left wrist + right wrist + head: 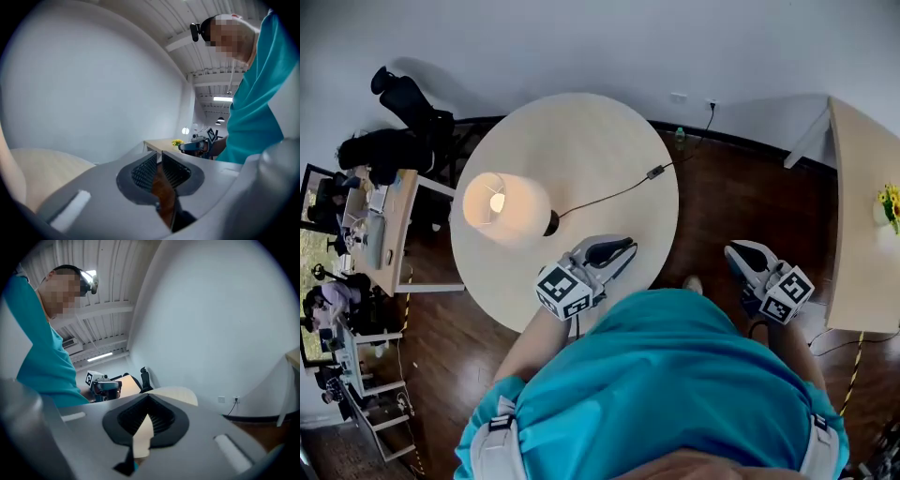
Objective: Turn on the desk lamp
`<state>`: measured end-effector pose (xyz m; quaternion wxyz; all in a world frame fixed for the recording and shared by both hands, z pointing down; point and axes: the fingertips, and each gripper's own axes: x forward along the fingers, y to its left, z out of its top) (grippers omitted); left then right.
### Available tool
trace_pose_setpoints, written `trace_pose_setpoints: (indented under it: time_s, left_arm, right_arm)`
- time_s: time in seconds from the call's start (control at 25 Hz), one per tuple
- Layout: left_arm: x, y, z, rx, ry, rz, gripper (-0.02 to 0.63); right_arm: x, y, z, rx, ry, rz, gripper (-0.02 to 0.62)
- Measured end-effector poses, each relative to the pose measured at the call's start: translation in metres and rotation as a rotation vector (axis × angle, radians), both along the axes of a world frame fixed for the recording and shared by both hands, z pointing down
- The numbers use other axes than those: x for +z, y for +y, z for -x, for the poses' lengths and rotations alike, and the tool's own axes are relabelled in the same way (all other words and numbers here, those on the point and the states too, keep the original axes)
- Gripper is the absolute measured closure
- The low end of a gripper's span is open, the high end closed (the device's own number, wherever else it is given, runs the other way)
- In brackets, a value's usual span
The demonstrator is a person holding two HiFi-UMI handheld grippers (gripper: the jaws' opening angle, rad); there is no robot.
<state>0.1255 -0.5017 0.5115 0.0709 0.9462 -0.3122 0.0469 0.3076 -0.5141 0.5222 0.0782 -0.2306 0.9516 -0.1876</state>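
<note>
The desk lamp [504, 208] stands on the round pale table [581, 141], its cream shade glowing. Its dark base [551, 223] shows at the shade's right edge. A thin cord [609, 197] runs from the base to an inline switch [655, 172] near the table's right rim. My left gripper [626, 249] hovers over the table's front edge, right of the base, jaws nearly together with nothing between them [159, 157]. My right gripper [736, 253] hangs over the wooden floor off the table's right side, shut and empty [148, 399].
A second desk [853, 216] with yellow flowers [890, 202] stands at the right. A wall outlet [711, 104] and a small green bottle [680, 138] lie behind the table. Black chairs [403, 122] and a cluttered desk [380, 225] stand at the left.
</note>
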Motion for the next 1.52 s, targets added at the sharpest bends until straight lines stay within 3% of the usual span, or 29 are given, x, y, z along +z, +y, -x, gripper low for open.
trace_pose_setpoints:
  time_s: [0.16, 0.32, 0.44, 0.56, 0.68, 0.92, 1.08, 1.36, 1.52]
  left_arm:
    - [-0.010, 0.088, 0.085, 0.071, 0.181, -0.029, 0.500]
    - [-0.038, 0.151, 0.173, 0.153, 0.245, -0.040, 0.500]
    - [-0.046, 0.188, 0.233, 0.127, 0.314, 0.022, 0.500]
    - [-0.041, 0.216, 0.267, 0.139, 0.371, 0.053, 0.500]
    - [-0.035, 0.251, 0.281, 0.181, 0.375, 0.059, 0.500]
    - [-0.038, 0.344, 0.245, 0.313, 0.364, 0.064, 0.500]
    - [-0.046, 0.422, 0.194, 0.376, 0.326, 0.037, 0.500]
    - [-0.044, 0.574, 0.103, 0.342, 0.245, 0.019, 0.500]
    - [-0.020, 0.645, 0.064, 0.319, 0.174, 0.027, 0.500]
  right_arm:
    - [0.005, 0.086, 0.079, 0.087, 0.021, -0.007, 0.594]
    - [-0.017, 0.156, 0.161, 0.173, -0.005, 0.017, 0.594]
    - [-0.041, 0.212, 0.208, 0.206, 0.041, -0.013, 0.594]
    - [-0.067, 0.259, 0.228, 0.262, 0.082, -0.065, 0.594]
    - [-0.079, 0.307, 0.241, 0.313, 0.102, -0.092, 0.594]
    - [-0.096, 0.415, 0.227, 0.389, 0.115, -0.138, 0.594]
    - [-0.089, 0.505, 0.186, 0.433, 0.111, -0.169, 0.594]
    - [-0.063, 0.650, 0.091, 0.432, 0.008, -0.131, 0.594]
    - [-0.036, 0.697, 0.049, 0.403, -0.046, -0.108, 0.594]
